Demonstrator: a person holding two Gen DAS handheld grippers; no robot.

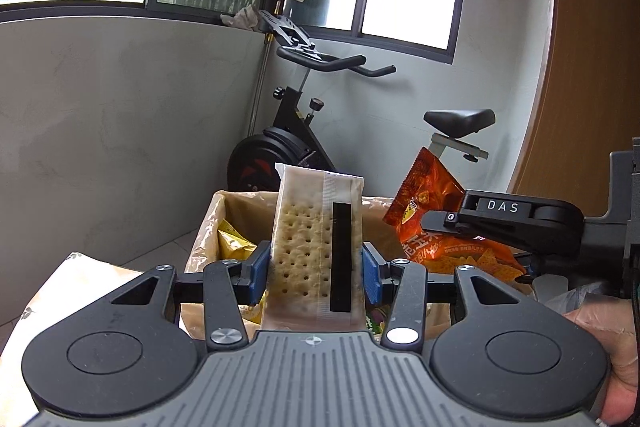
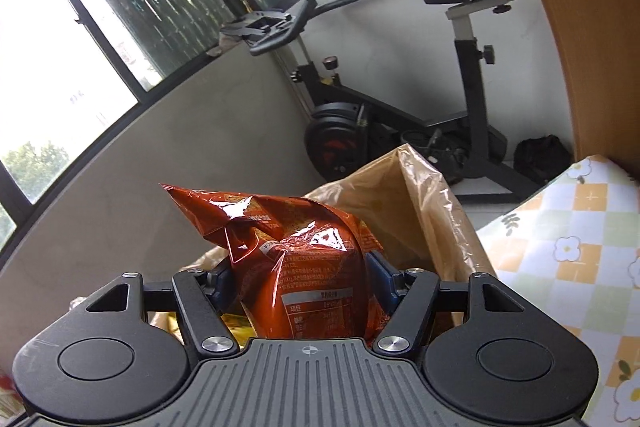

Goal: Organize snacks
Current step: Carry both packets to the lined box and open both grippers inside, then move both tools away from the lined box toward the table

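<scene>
Both hands are busy over the box right now. The left gripper (image 1: 316, 267) has its blue fingers (image 1: 259, 269) clamped on either side of a cracker pack (image 1: 308, 247), which stands upright between them, clear wrapper with a black stripe down its right half. Behind it sits the cardboard box (image 1: 208, 227), lined with clear plastic, with a yellow snack bag (image 1: 232, 241) tucked inside at about 9 o'clock from the crackers. Over at 3 o'clock the right gripper (image 2: 300, 279) comes in from the side, holding an orange chip bag (image 2: 304, 267) above the box's right part. From its own camera the bag bulges between the fingers and both pads press into its sides, so that's a grip, not just hovering; the top of the bag is crumpled and leans toward 10 o'clock. The box's far corner (image 2: 404, 163) pokes up at 1 o'clock behind the bag, and a checkered flower-print cloth (image 2: 568, 235) covers the table at 3 o'clock. An exercise bike (image 2: 440, 115) is parked against the wall under the windows.
</scene>
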